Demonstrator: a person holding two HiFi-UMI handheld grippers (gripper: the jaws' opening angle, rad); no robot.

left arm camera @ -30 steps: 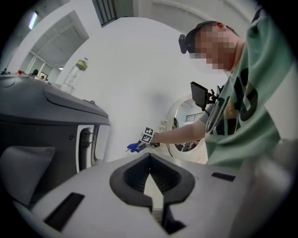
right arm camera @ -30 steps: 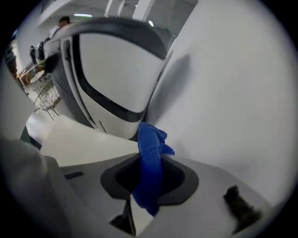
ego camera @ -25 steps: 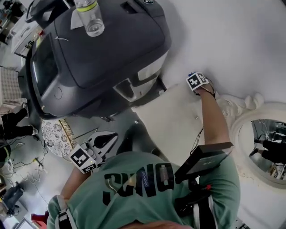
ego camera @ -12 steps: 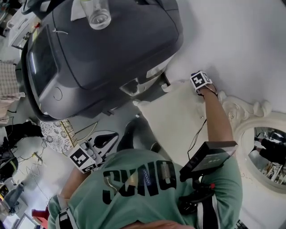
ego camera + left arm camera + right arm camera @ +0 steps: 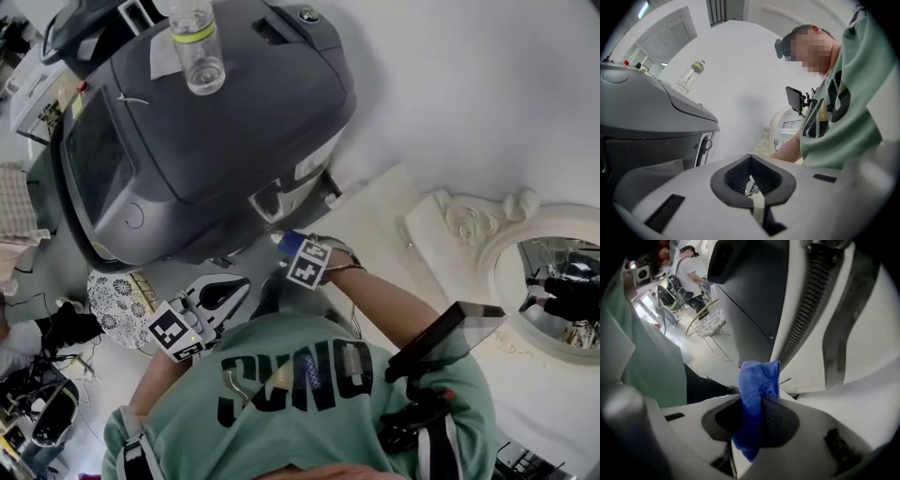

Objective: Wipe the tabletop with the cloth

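Note:
A blue cloth (image 5: 757,390) is pinched in my right gripper (image 5: 758,416), which is shut on it. In the head view the right gripper (image 5: 291,248) sits at the near left corner of the cream tabletop (image 5: 380,234), just under the big grey machine (image 5: 206,122); a bit of the blue cloth (image 5: 280,238) shows at its tip. My left gripper (image 5: 234,289) hangs off the table, low at the left, near the person's green shirt. Its jaws meet with nothing between them (image 5: 751,182).
A clear bottle (image 5: 195,42) stands on top of the grey machine. A round mirror in an ornate white frame (image 5: 487,220) lies on the right of the tabletop. A wire basket (image 5: 708,319) and a person stand on the floor beyond.
My right gripper has swept with the cloth from the far side of the tabletop, near the mirror frame, back to the near left corner by the machine. The left gripper has hardly moved.

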